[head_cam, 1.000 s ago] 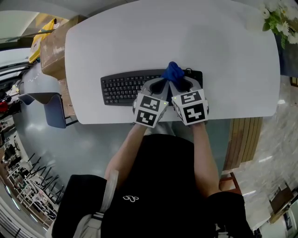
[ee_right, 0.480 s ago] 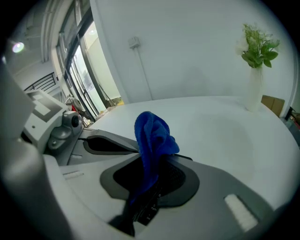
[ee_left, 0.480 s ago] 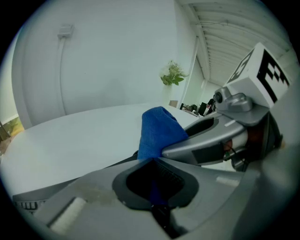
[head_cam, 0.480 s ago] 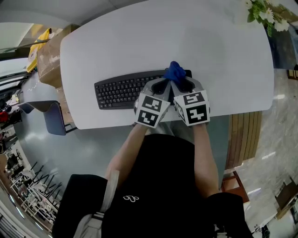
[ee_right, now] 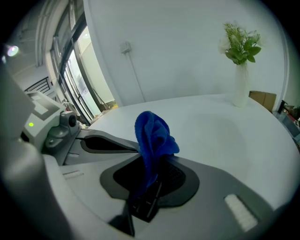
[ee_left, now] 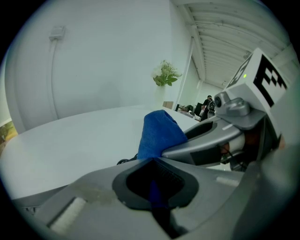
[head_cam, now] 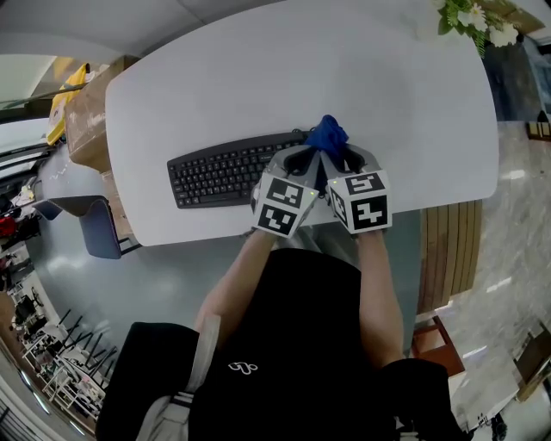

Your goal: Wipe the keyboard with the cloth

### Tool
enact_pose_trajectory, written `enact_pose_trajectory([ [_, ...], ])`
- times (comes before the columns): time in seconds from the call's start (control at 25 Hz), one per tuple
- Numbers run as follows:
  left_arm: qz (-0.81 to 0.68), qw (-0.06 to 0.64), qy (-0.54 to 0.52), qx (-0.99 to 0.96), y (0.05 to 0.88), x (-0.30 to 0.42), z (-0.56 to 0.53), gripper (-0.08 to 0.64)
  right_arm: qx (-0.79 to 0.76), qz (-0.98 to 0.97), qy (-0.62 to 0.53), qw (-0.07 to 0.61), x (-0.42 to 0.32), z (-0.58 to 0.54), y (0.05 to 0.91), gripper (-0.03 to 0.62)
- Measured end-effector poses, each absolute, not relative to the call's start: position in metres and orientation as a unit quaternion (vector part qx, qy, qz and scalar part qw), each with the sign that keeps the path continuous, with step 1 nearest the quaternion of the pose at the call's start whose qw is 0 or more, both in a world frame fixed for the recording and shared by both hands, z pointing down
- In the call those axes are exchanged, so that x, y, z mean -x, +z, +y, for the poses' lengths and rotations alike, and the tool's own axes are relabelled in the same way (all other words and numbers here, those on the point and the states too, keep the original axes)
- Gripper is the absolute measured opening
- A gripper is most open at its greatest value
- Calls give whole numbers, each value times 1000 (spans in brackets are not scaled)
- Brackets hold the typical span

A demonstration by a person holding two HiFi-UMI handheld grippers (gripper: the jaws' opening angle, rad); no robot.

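Cloth [head_cam: 326, 135]: blue, bunched into an upright wad over the right end of the keyboard; contact with the keys not clear from here.
Keyboard [head_cam: 219, 177]: black, flat on the white desk [head_cam: 258, 77] near its front edge, long axis running left to right.
Left gripper [head_cam: 303, 158]: fingers [ee_left: 93, 192] pressed together on a low fold of the cloth, close beside the other gripper.
Right gripper [head_cam: 337, 158]: fingers [ee_right: 220, 187] likewise closed on the cloth, with the wad rising just past the tips.
Key relation: nearly all of the keyboard lying to the left of the wad, along its long axis; only the right end by the fingers.
Next move, as judged: down onto the keys, then a sweep leftward along the rows, with the left gripper leading on the side of the unwiped keys.
Flowers [head_cam: 469, 17]: at the far right corner, well apart.
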State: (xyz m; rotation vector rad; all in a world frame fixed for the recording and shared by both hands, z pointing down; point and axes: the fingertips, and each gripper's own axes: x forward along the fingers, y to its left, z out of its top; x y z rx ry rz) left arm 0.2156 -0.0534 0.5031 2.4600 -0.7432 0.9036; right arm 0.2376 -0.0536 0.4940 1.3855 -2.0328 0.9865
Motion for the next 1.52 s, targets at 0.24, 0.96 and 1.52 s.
enact_pose_trajectory([
  [0.24,-257,206,328,-886,505,-228,-48,-11,-514,-735,371,241,-251,-48,500,97],
  [0.96,-252,197,304,-897,495,-259,-27,-11,-545,-728,348,228,-288,-34,484,97],
  [1.52,-428,206,237,-847,431,-56,-39,-11,-384,-846,308,205,-90,-51,411,96],
])
